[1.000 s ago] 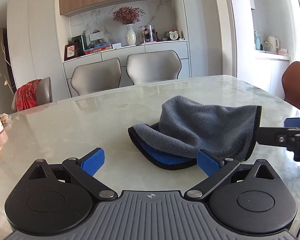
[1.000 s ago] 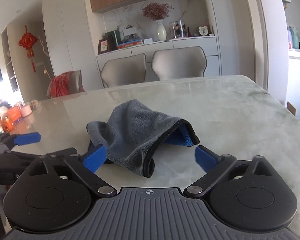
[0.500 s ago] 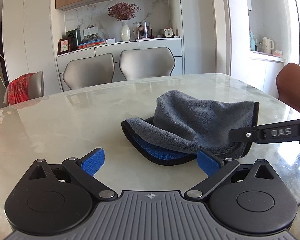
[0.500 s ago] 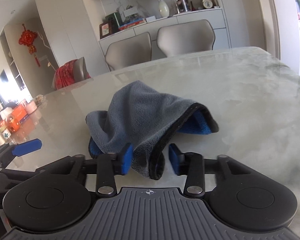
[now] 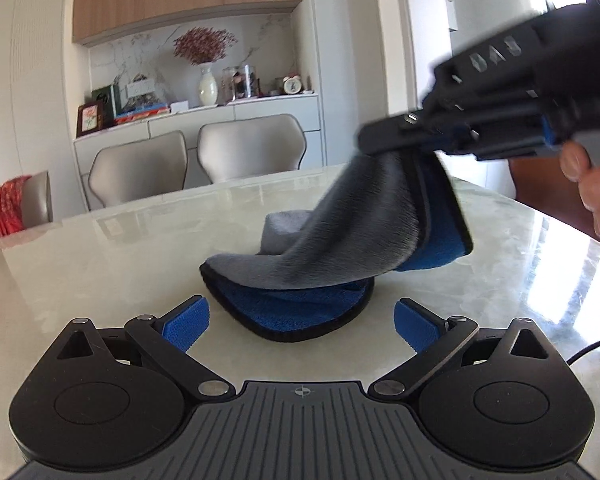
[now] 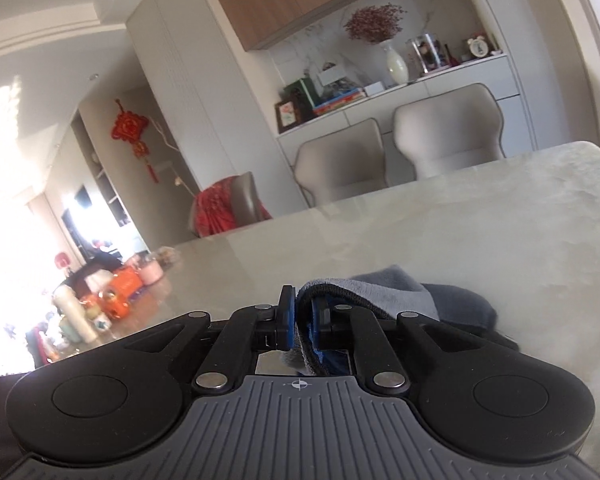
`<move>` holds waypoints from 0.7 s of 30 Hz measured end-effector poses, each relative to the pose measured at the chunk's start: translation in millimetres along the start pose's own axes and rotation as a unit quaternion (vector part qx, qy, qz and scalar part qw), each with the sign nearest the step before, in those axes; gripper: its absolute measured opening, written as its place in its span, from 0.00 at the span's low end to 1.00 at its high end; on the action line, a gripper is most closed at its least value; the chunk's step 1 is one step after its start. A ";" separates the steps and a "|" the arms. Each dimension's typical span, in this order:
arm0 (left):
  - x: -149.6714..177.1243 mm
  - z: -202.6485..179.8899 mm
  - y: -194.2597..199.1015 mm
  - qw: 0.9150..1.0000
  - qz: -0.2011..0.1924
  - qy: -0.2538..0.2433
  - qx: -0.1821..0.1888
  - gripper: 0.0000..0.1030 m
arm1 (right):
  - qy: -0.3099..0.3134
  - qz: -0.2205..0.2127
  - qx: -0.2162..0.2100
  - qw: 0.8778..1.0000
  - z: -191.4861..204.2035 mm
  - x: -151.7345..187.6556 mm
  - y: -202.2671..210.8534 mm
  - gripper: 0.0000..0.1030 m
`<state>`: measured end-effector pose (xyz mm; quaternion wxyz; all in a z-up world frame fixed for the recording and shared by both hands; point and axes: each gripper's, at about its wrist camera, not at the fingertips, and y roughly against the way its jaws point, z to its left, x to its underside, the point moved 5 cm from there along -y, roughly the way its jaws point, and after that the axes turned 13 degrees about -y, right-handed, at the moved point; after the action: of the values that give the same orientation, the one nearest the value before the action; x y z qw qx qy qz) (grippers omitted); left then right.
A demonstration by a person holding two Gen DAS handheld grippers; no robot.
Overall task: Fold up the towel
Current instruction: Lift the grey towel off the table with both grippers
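A grey towel point(image 5: 340, 240) with a blue underside and black trim lies crumpled on the marble table point(image 5: 100, 272). My right gripper point(image 6: 303, 320) is shut on the towel's edge point(image 6: 380, 292) and holds that edge lifted above the table; it also shows in the left wrist view point(image 5: 384, 144) at upper right. My left gripper point(image 5: 300, 324) is open and empty, low over the table, with the towel's near fold just ahead between its fingertips.
Two beige chairs point(image 5: 196, 160) stand at the table's far side. A chair with a red cloth point(image 5: 8, 208) is at far left. A brown chair point(image 5: 548, 196) is at right. Bottles and small items point(image 6: 100, 304) crowd the table's left end.
My right gripper closed on the towel's edge and lifted it up. My left gripper moved closer to the towel's near fold and stayed open.
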<state>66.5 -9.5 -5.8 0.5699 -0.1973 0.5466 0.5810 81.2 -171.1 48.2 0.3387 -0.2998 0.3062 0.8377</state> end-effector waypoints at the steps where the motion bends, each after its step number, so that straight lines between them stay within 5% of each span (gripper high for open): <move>1: -1.2 -2.0 1.1 1.000 -0.009 -0.006 0.001 0.98 | -0.007 0.003 -0.007 1.000 2.8 -1.0 -0.3 0.08; 8: -11.4 -17.2 12.0 0.995 -0.080 -0.053 -0.005 0.96 | -0.022 0.025 -0.040 0.999 18.1 -2.3 -1.1 0.09; 14: -15.4 -25.3 1.4 0.997 -0.067 -0.042 0.024 0.89 | -0.011 0.036 -0.054 0.998 33.7 -0.9 -4.2 0.09; 16: -15.3 -23.3 -1.1 0.997 -0.064 -0.035 0.024 0.84 | -0.005 0.038 -0.056 0.998 37.2 2.5 -2.4 0.09; 21: -14.5 -12.9 -10.3 0.998 -0.055 -0.008 0.030 0.50 | 0.009 0.027 -0.046 0.999 37.1 3.8 0.9 0.09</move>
<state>74.4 -29.6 -1.8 0.6113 -0.2051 0.5471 0.5338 67.3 -143.6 69.2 0.2986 -0.3147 0.2782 0.8570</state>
